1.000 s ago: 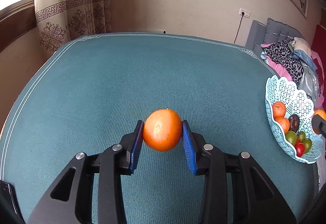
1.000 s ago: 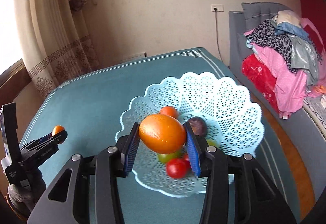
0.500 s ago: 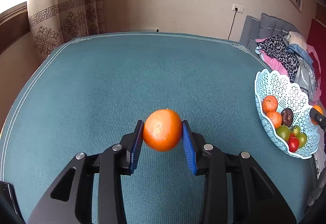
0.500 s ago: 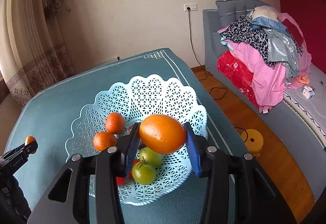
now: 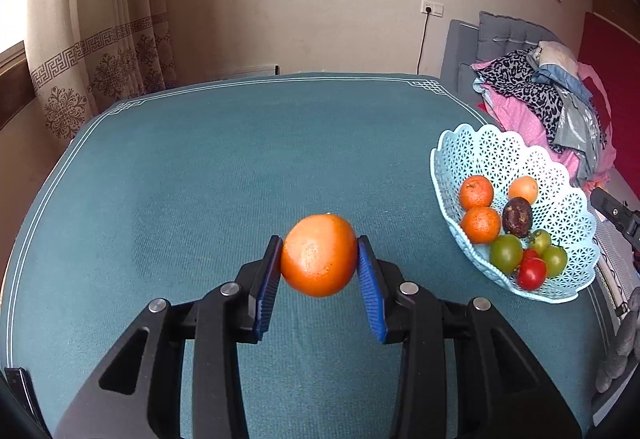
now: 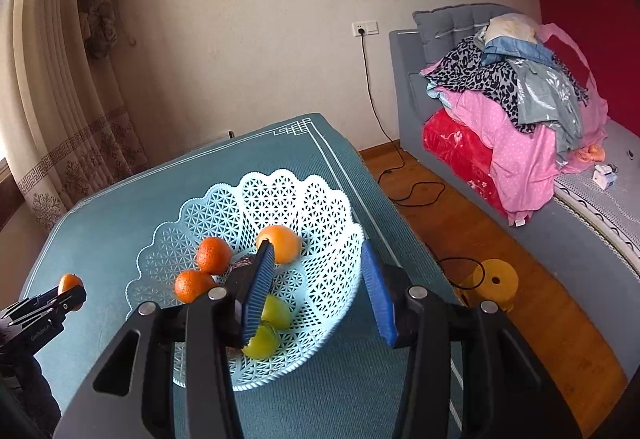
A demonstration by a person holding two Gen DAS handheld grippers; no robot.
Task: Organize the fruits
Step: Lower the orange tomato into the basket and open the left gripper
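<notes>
My left gripper (image 5: pixel 319 259) is shut on a round orange (image 5: pixel 319 255), held above the teal tablecloth (image 5: pixel 200 179), left of the basket. The pale blue lattice basket (image 5: pixel 492 151) stands at the table's right edge. It holds two mandarins (image 5: pixel 476 192), a dark passion fruit (image 5: pixel 517 217), green tomatoes (image 5: pixel 506 253), a red tomato (image 5: pixel 532 273) and a larger orange (image 6: pixel 280 243). My right gripper (image 6: pixel 316 247) hovers open over the basket (image 6: pixel 280 195) with nothing between its blue pads. In the right wrist view the left gripper (image 6: pixel 68 291) shows at the far left.
The table's right edge runs just past the basket, with wooden floor (image 6: pixel 440 223) below. A grey sofa (image 6: pixel 408 79) piled with clothes (image 6: pixel 512 87) stands beyond it. A yellow round object (image 6: pixel 494 281) and a cable lie on the floor. Curtains (image 5: pixel 100 59) hang behind the table.
The right gripper let go of its orange, which now lies in the basket, and its jaws stand apart. The left gripper carried its orange nearer the basket.
</notes>
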